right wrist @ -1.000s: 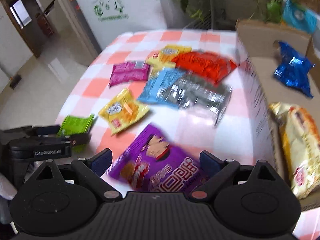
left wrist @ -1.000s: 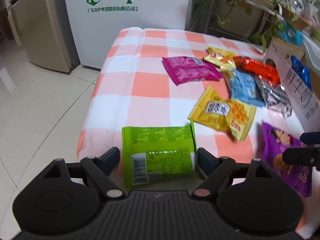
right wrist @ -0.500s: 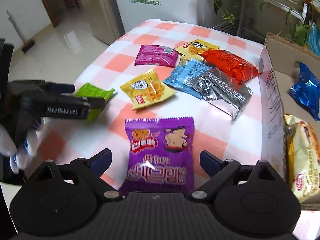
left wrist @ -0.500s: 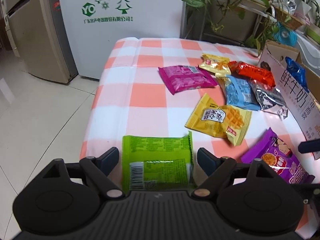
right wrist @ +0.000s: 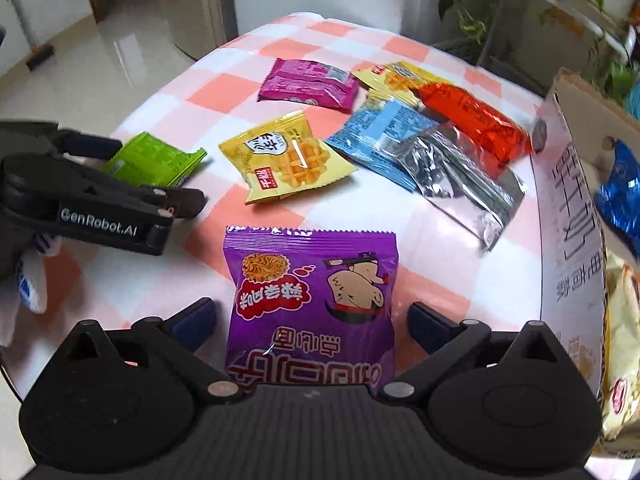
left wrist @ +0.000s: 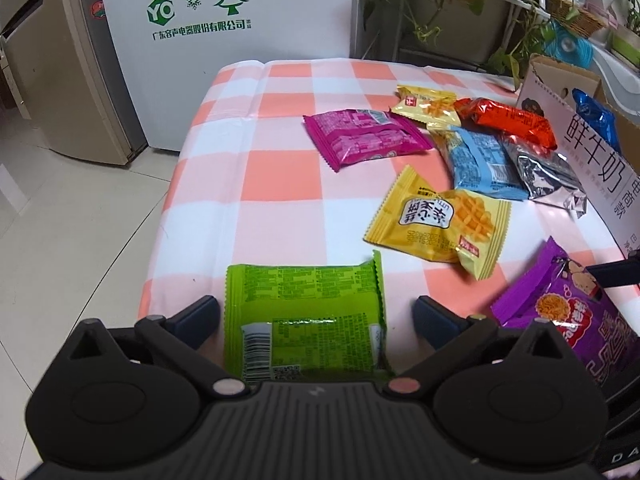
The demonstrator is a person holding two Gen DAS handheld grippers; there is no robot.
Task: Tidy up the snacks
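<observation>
My left claw (left wrist: 316,314) is opening: a second ago its fingers sat tight against the green packet (left wrist: 302,316), now there's a clear gap each side. Packet lies flat on the worktop (left wrist: 280,168) between them, barcode side up, near the near-left edge.

My right claw (right wrist: 312,320) is opening too, spread wide around the purple noodle-snack packet (right wrist: 312,300), pads not touching it. A second ago that packet sat skewed and blurred in this view; now it's square between the fingers, printed side up, Chinese lettering upside down to me.

Rest hasn't shifted: yellow waffle packet (left wrist: 440,224) mid-worktop, magenta packet (left wrist: 364,138) further back, then a second yellow packet (left wrist: 426,104), blue packet (left wrist: 480,160), red packet (left wrist: 508,120) and silver packet (left wrist: 548,174) clustered far right, overlapping.

Cardboard box (right wrist: 568,208) stands at the right edge, side printed 鲜牛奶; a blue foil packet (right wrist: 622,196) and a pale yellow bag (right wrist: 622,340) lie inside.

Readable text: "GenRobot.AI" on the left claw's side in the right view; white appliance (left wrist: 224,40) behind the worktop has a green "YO" logo, tree drawings and a line of Chinese company text.
</observation>
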